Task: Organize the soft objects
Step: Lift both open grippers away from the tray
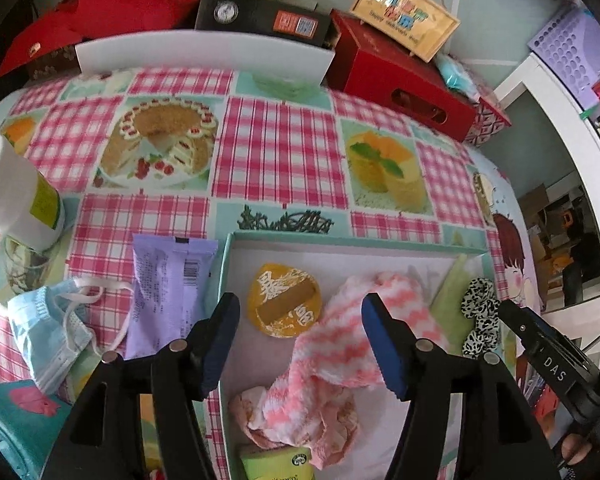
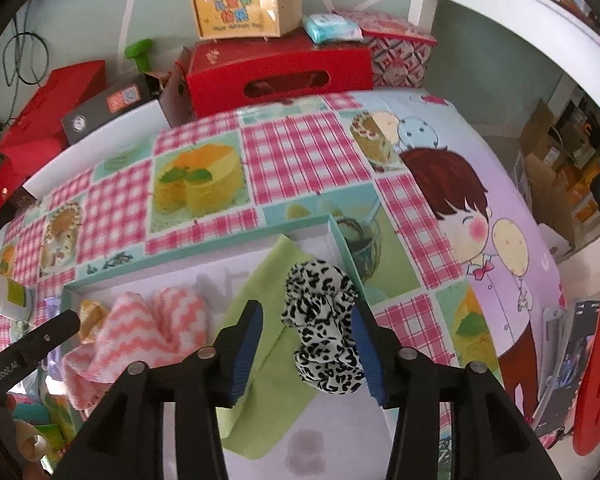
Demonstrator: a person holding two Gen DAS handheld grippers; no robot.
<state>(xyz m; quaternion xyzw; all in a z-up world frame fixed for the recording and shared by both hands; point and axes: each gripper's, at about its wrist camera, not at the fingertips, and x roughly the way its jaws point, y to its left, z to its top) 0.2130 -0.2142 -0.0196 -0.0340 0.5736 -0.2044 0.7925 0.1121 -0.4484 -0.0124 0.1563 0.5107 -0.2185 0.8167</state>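
A shallow teal-rimmed box (image 1: 340, 242) (image 2: 204, 256) lies on the tablecloth. Inside are a pink-and-white striped cloth (image 1: 340, 344) (image 2: 148, 332), a yellow round pad (image 1: 284, 300), a green cloth (image 1: 452, 300) (image 2: 268, 340) and a leopard-print scrunchie (image 1: 480, 316) (image 2: 324, 332). My left gripper (image 1: 300, 340) is open above the pink cloth, holding nothing. My right gripper (image 2: 306, 348) is open over the box; the scrunchie lies between its fingers, against the right one. A blue face mask (image 1: 48, 332) and a purple packet (image 1: 168, 292) lie left of the box.
A white bottle (image 1: 16, 196) stands at the left over a glass. Red boxes (image 1: 400, 80) (image 2: 276, 68), a black box (image 1: 260, 20) and a yellow case (image 2: 244, 4) line the back edge. A green pack (image 1: 276, 464) lies in the box's near end. A red stool (image 2: 596, 376) is at the right.
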